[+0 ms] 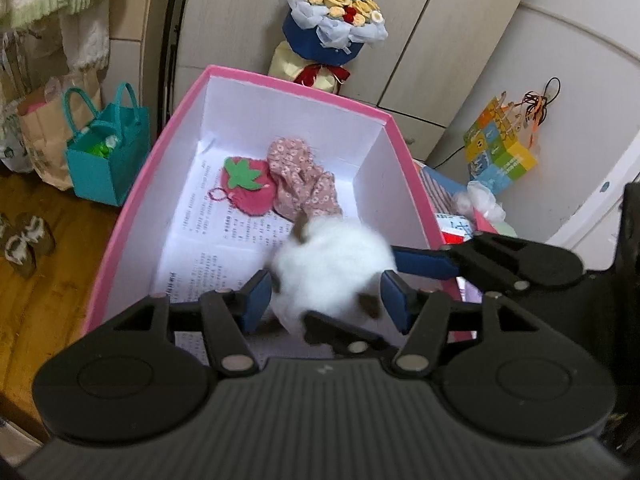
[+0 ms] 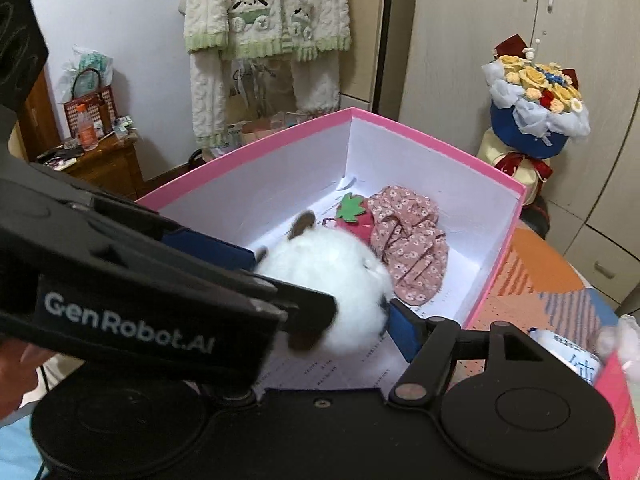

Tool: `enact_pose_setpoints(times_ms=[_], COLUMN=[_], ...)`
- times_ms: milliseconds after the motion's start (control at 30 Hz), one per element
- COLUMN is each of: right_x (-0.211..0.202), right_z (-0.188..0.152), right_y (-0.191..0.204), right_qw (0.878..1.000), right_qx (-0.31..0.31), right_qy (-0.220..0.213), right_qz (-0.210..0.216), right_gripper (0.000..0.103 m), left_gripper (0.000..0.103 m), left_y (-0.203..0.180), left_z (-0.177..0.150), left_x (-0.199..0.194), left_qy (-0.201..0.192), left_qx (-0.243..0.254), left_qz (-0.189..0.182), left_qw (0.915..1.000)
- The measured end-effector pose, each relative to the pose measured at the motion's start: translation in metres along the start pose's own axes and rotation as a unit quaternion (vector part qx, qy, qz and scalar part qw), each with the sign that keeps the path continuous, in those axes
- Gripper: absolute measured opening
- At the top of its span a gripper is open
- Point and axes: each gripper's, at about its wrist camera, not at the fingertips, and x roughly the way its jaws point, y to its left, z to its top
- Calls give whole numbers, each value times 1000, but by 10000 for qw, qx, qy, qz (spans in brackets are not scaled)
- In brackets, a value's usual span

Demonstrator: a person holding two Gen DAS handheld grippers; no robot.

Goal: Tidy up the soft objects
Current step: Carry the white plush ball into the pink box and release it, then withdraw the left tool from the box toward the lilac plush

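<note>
Two hand-held grippers flank a white plush toy (image 1: pixel 332 264) low in the near end of a pink box (image 1: pixel 132 208), left hand-held gripper (image 1: pixel 326 298) and right hand-held gripper (image 2: pixel 328 292) both partly open around it. Blur hides whether any pad presses, so a hold cannot be told. The toy lies straight ahead of both, neither plainly nearer; round, fluffy, brown-tipped, no clear long axis. Beyond it lie a strawberry pouch (image 1: pixel 246 190) and floral cloth (image 1: pixel 302 178).
</note>
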Motion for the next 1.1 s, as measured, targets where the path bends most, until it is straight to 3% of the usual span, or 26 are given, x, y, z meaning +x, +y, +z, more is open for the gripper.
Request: enact_pose_setpoints(times_ms=[167, 400, 667, 900, 1000, 1100], right_x=[-18, -53, -100, -148, -166, -177], right_z=[-2, -7, -15, -35, -61, -88], right_y=[7, 19, 28, 16, 4, -7], right_qw=[9997, 9990, 9972, 9965, 9948, 9941], right_qx=[-174, -339, -501, -389, -252, -7], right_qy=[-31, -183, -466, -725, -981, -1064], right_qz=[-149, -220, -315, -141, -112, -215], right_gripper=[76, 78, 81, 81, 88, 88], left_gripper=[66, 75, 84, 89, 90, 90], left_y=[-4, -20, -58, -85, -94, -106], left_z=[-1, -8, -27, -42, -51, -63], left_x=[-28, -75, -132, -170, -178, -181], left_qy=[-391, -612, -1000, -1205, -1144, -962], left_qx=[396, 1006, 1814, 2118, 2228, 2446], left_qz=[380, 545, 674, 445, 242, 6], left_qw=[9977, 9915, 9760, 9688, 9678, 9648])
